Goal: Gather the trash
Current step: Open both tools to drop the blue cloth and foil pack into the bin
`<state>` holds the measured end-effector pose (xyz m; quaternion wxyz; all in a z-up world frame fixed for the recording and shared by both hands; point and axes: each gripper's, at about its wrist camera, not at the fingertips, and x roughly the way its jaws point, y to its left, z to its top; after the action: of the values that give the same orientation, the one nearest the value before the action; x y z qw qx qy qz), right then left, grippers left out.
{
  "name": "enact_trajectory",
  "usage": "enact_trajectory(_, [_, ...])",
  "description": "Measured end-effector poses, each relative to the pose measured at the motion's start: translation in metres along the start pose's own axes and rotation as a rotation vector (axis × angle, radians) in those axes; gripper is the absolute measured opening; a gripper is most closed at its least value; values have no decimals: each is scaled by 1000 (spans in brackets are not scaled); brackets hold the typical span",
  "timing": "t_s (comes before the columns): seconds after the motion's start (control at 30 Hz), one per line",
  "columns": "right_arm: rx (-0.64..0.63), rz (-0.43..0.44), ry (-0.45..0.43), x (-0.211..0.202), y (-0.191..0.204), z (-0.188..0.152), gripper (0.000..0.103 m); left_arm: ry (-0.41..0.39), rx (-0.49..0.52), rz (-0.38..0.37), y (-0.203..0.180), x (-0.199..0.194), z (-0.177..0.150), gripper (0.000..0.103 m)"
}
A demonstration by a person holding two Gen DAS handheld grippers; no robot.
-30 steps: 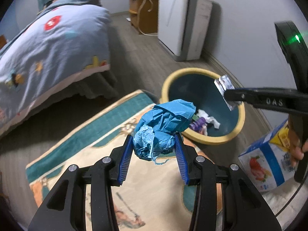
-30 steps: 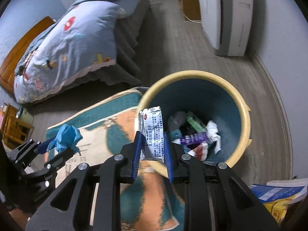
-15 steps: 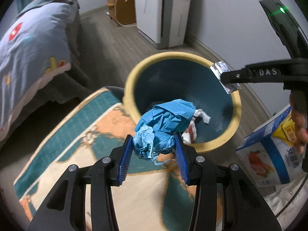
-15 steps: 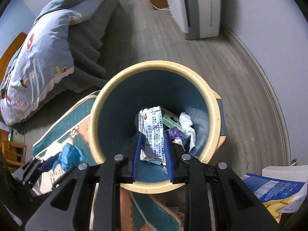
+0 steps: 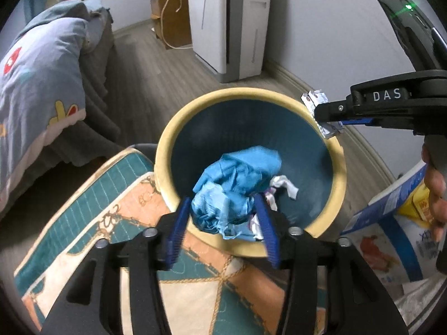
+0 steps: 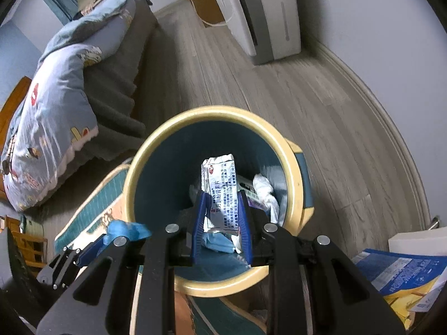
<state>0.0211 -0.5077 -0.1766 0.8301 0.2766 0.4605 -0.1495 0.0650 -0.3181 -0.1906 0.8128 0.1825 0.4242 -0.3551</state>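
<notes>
A crumpled blue paper (image 5: pixel 234 184) sits between the blue pads of my left gripper (image 5: pixel 222 217), right above the near rim of the yellow bin with a dark blue inside (image 5: pixel 251 92). The jaws are opening and a small gap shows on each side of the paper. My right gripper (image 6: pixel 222 209) is shut on a silver printed foil packet (image 6: pixel 222 184) and holds it upright over the bin's mouth (image 6: pixel 212 111). White tissue and wrappers lie in the bin. In the left wrist view the right gripper (image 5: pixel 329 111) reaches in from the right with the packet (image 5: pixel 315 97).
The bin stands at the corner of a teal and orange rug (image 5: pixel 111 201) on grey wood flooring. A bed with a blue quilt (image 5: pixel 36 83) fills the left. A white appliance (image 5: pixel 232 22) stands by the wall. Blue and yellow cartons (image 5: pixel 391 237) lie right of the bin.
Both grippers moved forward from the rug side to over the bin. The left jaws have spread and the blue paper no longer sits tight between them. The right still grips the packet.
</notes>
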Motion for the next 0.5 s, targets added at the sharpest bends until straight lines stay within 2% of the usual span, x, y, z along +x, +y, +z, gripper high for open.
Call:
enact_trajectory(0.03, [-3, 0, -8, -1, 1, 1, 26, -5, -4, -1, 0, -1, 0, 66])
enact_trajectory(0.07, [-3, 2, -12, -2, 1, 1, 31, -9, -2, -1, 1, -1, 1, 68])
enact_trajectory(0.1, [0, 9, -16, -3, 1, 1, 40, -13, 2, 0, 0, -2, 0, 72])
enact_trajectory(0.13, [2, 13, -19, -3, 2, 1, 44, -14, 2, 4, 1, -2, 1, 76])
enact_trajectory(0.27, [-13, 20, -20, -6, 7, 2, 46, -20, -30, 12, 10, -8, 1, 78])
enact_trajectory(0.37, [-38, 19, -23, -10, 14, 0, 57, -27, -46, 21, 15, -16, 0, 84])
enact_trajectory(0.43, [-61, 15, -37, -18, 18, -3, 69, -41, -59, 43, 19, -27, -1, 93])
enact_trajectory(0.5, [-72, 5, -46, -26, 21, -7, 82, -57, -78, 47, 21, -40, -2, 94])
